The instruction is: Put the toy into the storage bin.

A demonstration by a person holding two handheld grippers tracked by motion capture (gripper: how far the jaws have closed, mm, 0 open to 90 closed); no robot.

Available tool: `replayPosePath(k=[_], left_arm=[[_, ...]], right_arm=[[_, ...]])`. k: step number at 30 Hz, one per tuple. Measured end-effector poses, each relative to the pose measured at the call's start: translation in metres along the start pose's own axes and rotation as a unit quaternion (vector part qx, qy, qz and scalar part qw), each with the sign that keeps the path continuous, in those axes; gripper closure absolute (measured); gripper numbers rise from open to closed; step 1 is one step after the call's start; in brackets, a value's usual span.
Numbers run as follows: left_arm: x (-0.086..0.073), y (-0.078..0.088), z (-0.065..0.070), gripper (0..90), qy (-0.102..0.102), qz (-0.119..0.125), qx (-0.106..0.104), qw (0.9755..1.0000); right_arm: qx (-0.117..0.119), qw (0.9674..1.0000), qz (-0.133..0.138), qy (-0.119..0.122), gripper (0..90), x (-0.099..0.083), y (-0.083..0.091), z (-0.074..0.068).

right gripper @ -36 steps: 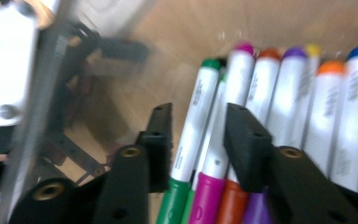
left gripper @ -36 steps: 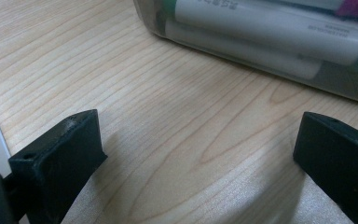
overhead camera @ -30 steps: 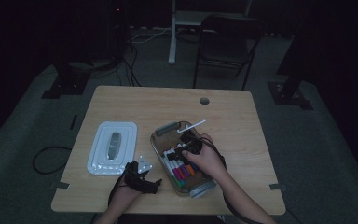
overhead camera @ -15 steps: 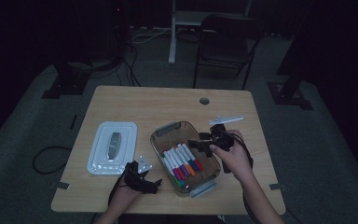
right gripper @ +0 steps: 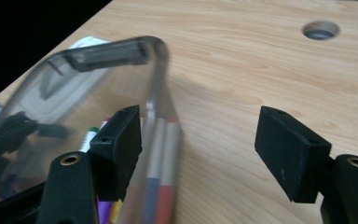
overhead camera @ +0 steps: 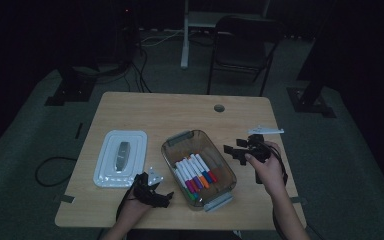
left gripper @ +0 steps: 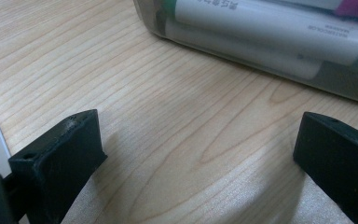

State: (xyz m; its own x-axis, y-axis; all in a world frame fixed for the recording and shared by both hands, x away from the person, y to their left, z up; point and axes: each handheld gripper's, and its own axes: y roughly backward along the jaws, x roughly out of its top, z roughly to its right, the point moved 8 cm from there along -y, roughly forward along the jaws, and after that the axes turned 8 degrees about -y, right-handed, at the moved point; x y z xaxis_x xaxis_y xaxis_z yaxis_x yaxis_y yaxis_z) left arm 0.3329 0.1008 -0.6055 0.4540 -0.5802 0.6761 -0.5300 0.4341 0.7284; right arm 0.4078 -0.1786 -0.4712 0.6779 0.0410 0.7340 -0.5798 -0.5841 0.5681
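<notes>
Markers point(overhead camera: 196, 170) in bin point(overhead camera: 171, 141), lid point(overhead camera: 121, 157) beside

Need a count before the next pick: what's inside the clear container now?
The clear container holds markers lying side by side, caps orange, red, blue, purple, green. Any beneath that layer are hidden.

We see a white rectangular plastic lid point(overhead camera: 119, 157) on the light wooden worktop point(overhead camera: 180, 112), a black folding chair point(overhead camera: 242, 42) beyond.
</notes>
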Motion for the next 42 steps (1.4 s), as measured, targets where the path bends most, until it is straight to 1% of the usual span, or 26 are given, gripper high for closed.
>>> replayPosePath(k=[1, 3, 7, 9, 10, 11, 15, 16, 18, 20, 22, 24, 26, 31, 32, 33, 34, 36, 38, 40, 41, 42], left_arm=[[0.0, 0.0, 0.0, 1.9, 0.0, 0.0, 0.0, 1.0], [0.0, 0.0, 0.0, 1.9, 0.001, 0.0, 0.0, 1.0], [0.0, 0.0, 0.0, 1.9, 0.001, 0.0, 0.0, 1.0], [0.0, 0.0, 0.0, 1.9, 0.001, 0.001, 0.0, 1.0], [0.0, 0.0, 0.0, 1.8, 0.001, 0.001, 0.0, 1.0], [0.0, 0.0, 0.0, 1.9, 0.001, 0.001, 0.0, 1.0], [0.0, 0.0, 0.0, 1.9, 0.001, 0.001, 0.0, 1.0], [0.0, 0.0, 0.0, 1.9, 0.001, 0.001, 0.0, 1.0], [0.0, 0.0, 0.0, 1.8, 0.001, 0.001, 0.0, 1.0], [0.0, 0.0, 0.0, 1.9, 0.001, 0.001, 0.0, 1.0], [0.0, 0.0, 0.0, 1.9, 0.001, 0.001, 0.0, 1.0], [0.0, 0.0, 0.0, 1.9, 0.001, 0.001, 0.0, 1.0], [0.0, 0.0, 0.0, 1.9, 0.001, 0.001, 0.0, 1.0], [0.0, 0.0, 0.0, 1.9, 0.001, 0.001, 0.0, 1.0], [0.0, 0.0, 0.0, 1.9, 0.001, 0.001, 0.0, 1.0], [0.0, 0.0, 0.0, 1.9, 0.001, 0.001, 0.0, 1.0], [0.0, 0.0, 0.0, 1.9, 0.001, 0.001, 0.0, 1.0], [0.0, 0.0, 0.0, 1.9, 0.001, 0.001, 0.0, 1.0], [0.0, 0.0, 0.0, 1.9, 0.001, 0.001, 0.0, 1.0], [0.0, 0.0, 0.0, 1.9, 0.001, 0.001, 0.0, 1.0], [0.0, 0.0, 0.0, 1.9, 0.001, 0.001, 0.0, 1.0], [0.0, 0.0, 0.0, 1.9, 0.001, 0.001, 0.0, 1.0]], right_arm=[[-0.005, 1.0, 0.004, 0.002, 31.3, -0.002, 0.0, 0.005], [-0.015, 0.9999, 0.001, 0.004, 31.3, -0.007, -0.002, 0.013], [-0.037, 0.9993, -0.003, -0.005, 31.3, -0.021, -0.009, 0.031], [-0.044, 0.9989, 0.002, -0.013, 31.3, -0.026, -0.013, 0.037], [-0.049, 0.9987, -0.002, -0.015, 31.2, -0.03, -0.016, 0.04], [-0.058, 0.9982, -0.003, -0.014, 31.2, -0.035, -0.019, 0.044], [-0.075, 0.997, -0.009, -0.014, 32.1, -0.048, -0.029, 0.054], [-0.081, 0.9966, -0.014, -0.01, 32.5, -0.052, -0.031, 0.057], [-0.089, 0.9958, -0.019, -0.01, 32.5, -0.059, -0.036, 0.061], [-0.103, 0.9944, -0.022, -0.005, 32.5, -0.066, -0.04, 0.065], [-0.111, 0.9936, -0.023, -0.001, 32.4, -0.071, -0.043, 0.069], [-0.115, 0.9932, -0.018, -0.004, 32.5, -0.074, -0.046, 0.071], [-0.122, 0.9923, -0.019, -0.002, 32.5, -0.077, -0.048, 0.073], [-0.145, 0.9891, -0.026, 0.013, 32.0, -0.087, -0.054, 0.078], [-0.144, 0.9892, -0.025, 0.012, 31.2, -0.088, -0.055, 0.079], [-0.143, 0.9894, -0.026, 0.004, 30.0, -0.09, -0.056, 0.08], [-0.143, 0.9895, -0.02, 0.005, 29.7, -0.09, -0.056, 0.081], [-0.149, 0.9887, -0.012, -0.001, 29.6, -0.09, -0.055, 0.083], [-0.162, 0.9868, -0.003, -0.001, 26.0, -0.091, -0.054, 0.088], [-0.174, 0.9847, -0.006, 0.004, 24.6, -0.091, -0.053, 0.09], [-0.175, 0.9846, -0.006, 0.001, 24.0, -0.091, -0.053, 0.091], [-0.177, 0.9841, -0.006, 0.001, 21.6, -0.091, -0.053, 0.091]])
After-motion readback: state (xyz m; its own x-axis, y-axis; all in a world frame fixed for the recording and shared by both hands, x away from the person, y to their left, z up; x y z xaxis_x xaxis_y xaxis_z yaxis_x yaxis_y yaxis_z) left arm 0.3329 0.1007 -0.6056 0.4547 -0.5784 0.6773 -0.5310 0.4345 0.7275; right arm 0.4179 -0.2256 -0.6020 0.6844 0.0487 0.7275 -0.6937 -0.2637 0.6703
